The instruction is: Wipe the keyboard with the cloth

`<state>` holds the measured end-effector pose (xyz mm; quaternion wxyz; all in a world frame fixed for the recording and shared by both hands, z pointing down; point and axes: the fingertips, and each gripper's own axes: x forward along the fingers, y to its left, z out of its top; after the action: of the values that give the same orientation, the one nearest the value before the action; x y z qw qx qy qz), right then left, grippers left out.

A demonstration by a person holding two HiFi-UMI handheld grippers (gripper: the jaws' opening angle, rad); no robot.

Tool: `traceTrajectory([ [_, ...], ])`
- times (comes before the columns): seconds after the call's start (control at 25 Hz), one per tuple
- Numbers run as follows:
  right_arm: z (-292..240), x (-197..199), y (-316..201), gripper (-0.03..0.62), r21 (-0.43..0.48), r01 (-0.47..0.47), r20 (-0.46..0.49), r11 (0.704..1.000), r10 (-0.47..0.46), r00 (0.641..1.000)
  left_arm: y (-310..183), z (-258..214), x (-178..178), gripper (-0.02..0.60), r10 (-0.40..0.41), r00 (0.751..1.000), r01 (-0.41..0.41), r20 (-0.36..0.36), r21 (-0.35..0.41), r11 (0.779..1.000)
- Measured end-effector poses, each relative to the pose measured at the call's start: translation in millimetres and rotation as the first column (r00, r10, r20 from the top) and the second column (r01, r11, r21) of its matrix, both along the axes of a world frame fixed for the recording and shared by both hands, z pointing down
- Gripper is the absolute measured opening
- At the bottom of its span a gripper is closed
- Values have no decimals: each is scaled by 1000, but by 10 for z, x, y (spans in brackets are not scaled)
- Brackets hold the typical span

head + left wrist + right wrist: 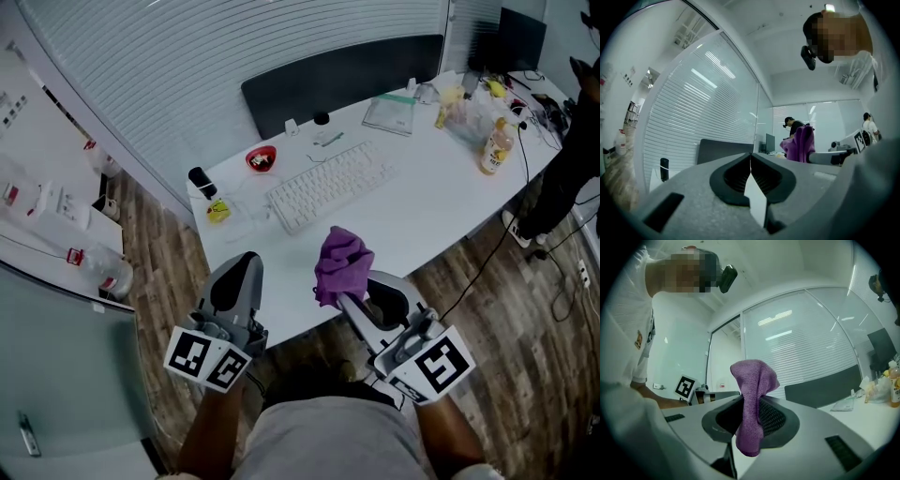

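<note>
A white keyboard (330, 184) lies slantwise on the white table (422, 211), well beyond both grippers. My right gripper (345, 298) hangs over the table's near edge, shut on a purple cloth (339, 263) that bunches up above its jaws; in the right gripper view the cloth (753, 399) is pinched between the black pads and sticks out above and below them. My left gripper (246, 265) is level at the table's near left edge, shut with nothing in it (750, 165). From the left gripper view the cloth (800, 143) shows to the right.
Behind the keyboard stand a red bowl (262, 159), a black cylinder (202, 181), a clear bag (391, 112) and a dark chair back (337, 80). Bottles and clutter (480, 117) fill the far right corner, with cables (553, 234) trailing to the wooden floor. Glass partition with blinds stands beyond.
</note>
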<state>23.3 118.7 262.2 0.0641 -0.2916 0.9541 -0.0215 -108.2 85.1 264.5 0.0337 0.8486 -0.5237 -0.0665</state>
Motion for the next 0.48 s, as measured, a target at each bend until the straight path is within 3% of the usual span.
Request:
traceTrajectory([
  [0.48, 164, -159, -331, 83, -30, 48, -44, 998, -50, 998, -420, 265, -202, 18, -66, 997, 60, -43, -120, 991],
])
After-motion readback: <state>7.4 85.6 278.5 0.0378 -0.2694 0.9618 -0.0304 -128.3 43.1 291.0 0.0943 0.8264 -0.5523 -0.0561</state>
